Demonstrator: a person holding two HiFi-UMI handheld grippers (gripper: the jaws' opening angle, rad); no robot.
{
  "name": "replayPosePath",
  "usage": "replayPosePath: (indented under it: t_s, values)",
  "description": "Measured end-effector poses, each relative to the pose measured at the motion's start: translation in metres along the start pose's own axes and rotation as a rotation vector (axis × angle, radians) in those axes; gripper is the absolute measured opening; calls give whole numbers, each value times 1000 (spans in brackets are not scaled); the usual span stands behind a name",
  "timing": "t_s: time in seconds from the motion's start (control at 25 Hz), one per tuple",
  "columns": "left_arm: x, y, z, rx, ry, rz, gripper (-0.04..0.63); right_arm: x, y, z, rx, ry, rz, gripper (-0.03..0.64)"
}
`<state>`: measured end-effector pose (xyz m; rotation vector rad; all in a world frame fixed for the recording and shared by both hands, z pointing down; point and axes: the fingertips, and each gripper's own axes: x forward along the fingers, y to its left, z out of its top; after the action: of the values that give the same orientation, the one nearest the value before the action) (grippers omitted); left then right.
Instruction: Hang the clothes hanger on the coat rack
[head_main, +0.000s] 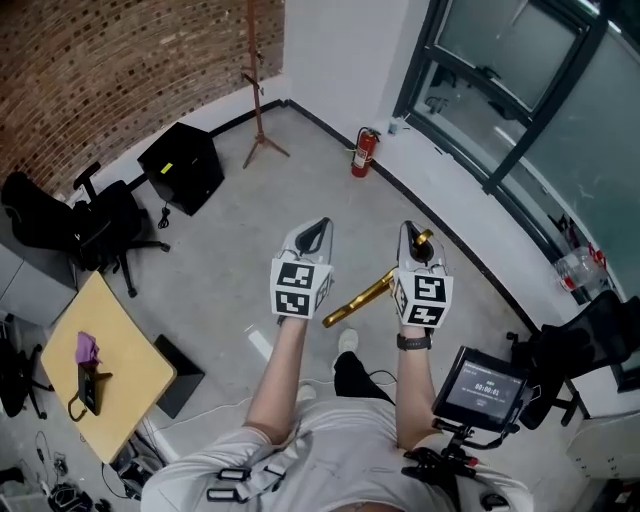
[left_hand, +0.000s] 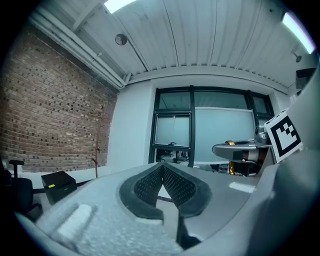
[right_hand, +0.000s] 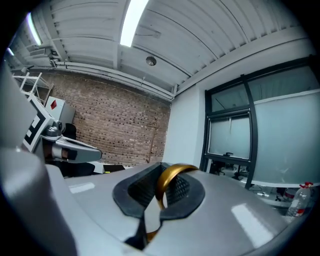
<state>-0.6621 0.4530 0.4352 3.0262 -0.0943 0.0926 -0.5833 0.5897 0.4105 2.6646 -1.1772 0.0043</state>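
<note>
Right gripper (head_main: 420, 238) is pinching the gold clothes hanger (head_main: 358, 300) by its hook; left gripper (head_main: 314, 236) is sitting shut, empty; coat rack (head_main: 258, 95) is standing far off; the hanger is likely swivelling in that thin grip, risking a missed peg.

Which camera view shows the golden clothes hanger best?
The head view: the golden clothes hanger shows its long arm below the right hand-held gripper. The right gripper view shows only its hook, clamped between the jaws. The left gripper view shows just a small golden bit of it.
</note>
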Motion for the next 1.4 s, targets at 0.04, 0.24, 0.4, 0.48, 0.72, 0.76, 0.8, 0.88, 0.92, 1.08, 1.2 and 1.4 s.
replayPosePath:
  t_s: [0.04, 0.24, 0.4, 0.48, 0.72, 0.76, 0.8, 0.88, 0.92, 1.08, 1.2, 1.4]
  values:
    - [6, 8, -3, 6, 6, 12, 0, 11, -1, -3, 6, 1, 7, 3]
    - [45, 60, 6, 51, 6, 95, 0, 87, -5, -4, 49, -40, 60, 3]
    - [97, 78, 36, 119, -9, 114, 0, 145, -40, 13, 68, -80, 69, 5]
    - [120, 86, 53, 140, -28, 138, 0, 170, -61, 26, 75, -111, 71, 5]
    - [199, 100, 70, 172, -22, 177, 0, 240, -109, 33, 126, -154, 129, 9]
    - [211, 99, 66, 185, -9, 174, 0, 250, -115, 29, 132, -152, 138, 11]
    - [222, 98, 59, 194, 10, 174, 0, 260, -122, 22, 137, -146, 145, 11]
    - [236, 104, 48, 193, 50, 191, 0, 276, -128, 11, 146, -127, 168, 11]
    - [238, 112, 45, 185, 64, 208, 0, 282, -126, 9, 151, -119, 187, 11]
    - [251, 136, 49, 167, 59, 243, 0, 302, -117, 4, 174, -122, 233, 9]
    - [286, 139, 43, 142, 39, 211, 0, 324, -126, -9, 164, -114, 240, 6]
    - [387, 136, 34, 84, 20, 87, 0, 389, -171, -35, 120, -74, 210, 6]
